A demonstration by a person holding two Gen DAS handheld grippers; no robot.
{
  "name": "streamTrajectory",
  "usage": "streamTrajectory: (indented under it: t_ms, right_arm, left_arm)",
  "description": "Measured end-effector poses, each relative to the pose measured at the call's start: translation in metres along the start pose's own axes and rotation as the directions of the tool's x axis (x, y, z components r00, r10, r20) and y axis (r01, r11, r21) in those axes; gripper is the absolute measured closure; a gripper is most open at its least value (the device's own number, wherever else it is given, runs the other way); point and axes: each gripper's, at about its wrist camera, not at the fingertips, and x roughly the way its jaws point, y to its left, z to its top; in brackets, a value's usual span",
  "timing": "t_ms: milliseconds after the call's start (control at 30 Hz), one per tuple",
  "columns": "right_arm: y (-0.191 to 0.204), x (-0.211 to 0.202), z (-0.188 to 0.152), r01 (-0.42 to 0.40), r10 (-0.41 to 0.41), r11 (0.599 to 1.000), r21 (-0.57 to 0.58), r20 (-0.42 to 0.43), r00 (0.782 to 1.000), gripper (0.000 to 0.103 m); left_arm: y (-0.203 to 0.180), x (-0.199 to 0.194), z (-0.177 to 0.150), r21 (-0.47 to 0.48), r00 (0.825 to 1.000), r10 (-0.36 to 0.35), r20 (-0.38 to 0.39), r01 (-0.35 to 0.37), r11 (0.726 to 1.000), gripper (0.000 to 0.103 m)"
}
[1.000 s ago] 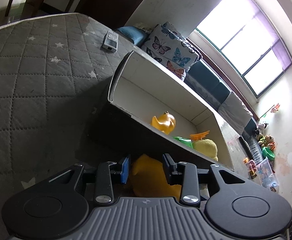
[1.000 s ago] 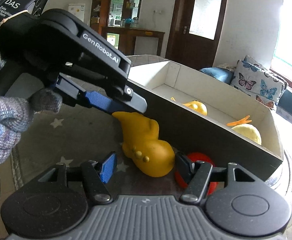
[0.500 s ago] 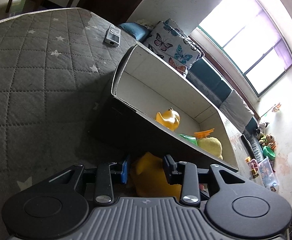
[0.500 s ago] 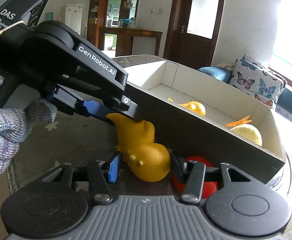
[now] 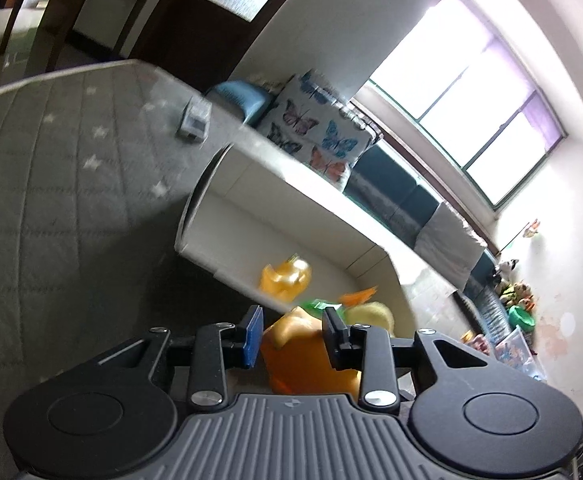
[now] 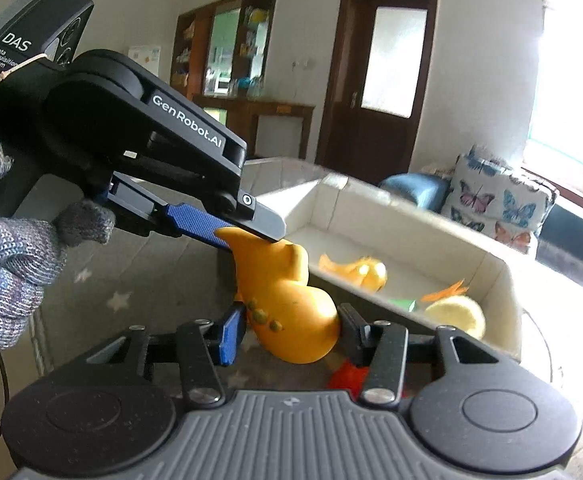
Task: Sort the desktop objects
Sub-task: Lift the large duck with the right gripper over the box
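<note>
Between my left gripper pads: yellow toy, clamped, long axis downward | box just ahead | right gripper open around its base.

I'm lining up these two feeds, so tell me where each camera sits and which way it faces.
Left wrist: on the left claw, looking along its fingers over the yellow toy into the white box; own fingers show.
Right wrist: on the right claw, facing the left claw and gloved hand.
Shared: toy, box, butterfly cushion.
</note>
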Motion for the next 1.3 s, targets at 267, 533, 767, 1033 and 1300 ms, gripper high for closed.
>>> streamTrajectory:
  t_ms: [267,533,767,1033,1300]
  right_arm:
    - [-0.029,0.010,0.021,0.061,-0.062,0.998,0.023,0.048,0.997,0.053]
    - [-0.064,0.037,0.027,0.090,-0.092,0.994,0.062,0.029,0.995,0.053]
    - [-0.079,0.064,0.017,0.090,-0.087,0.993,0.077,-0.036,0.996,0.053]
    - [-0.086,0.081,0.008,0.074,-0.065,0.990,0.116,-0.082,0.995,0.054]
    - [-0.084,0.060,0.005,0.080,-0.074,0.987,0.138,-0.047,0.996,0.053]
  left_arm:
    - [-0.025,0.024,0.028,0.043,0.999,-0.032,0.022,0.031,0.999,0.071]
    - [-0.039,0.073,0.047,0.072,0.999,-0.037,-0.003,0.037,0.997,0.071]
    - [-0.029,0.111,0.046,0.057,0.998,-0.015,-0.065,0.019,0.998,0.071]
    - [-0.018,0.124,0.041,0.040,0.995,-0.008,-0.096,0.011,0.999,0.071]
    - [-0.018,0.110,0.041,0.042,0.997,-0.001,-0.077,0.005,0.999,0.071]
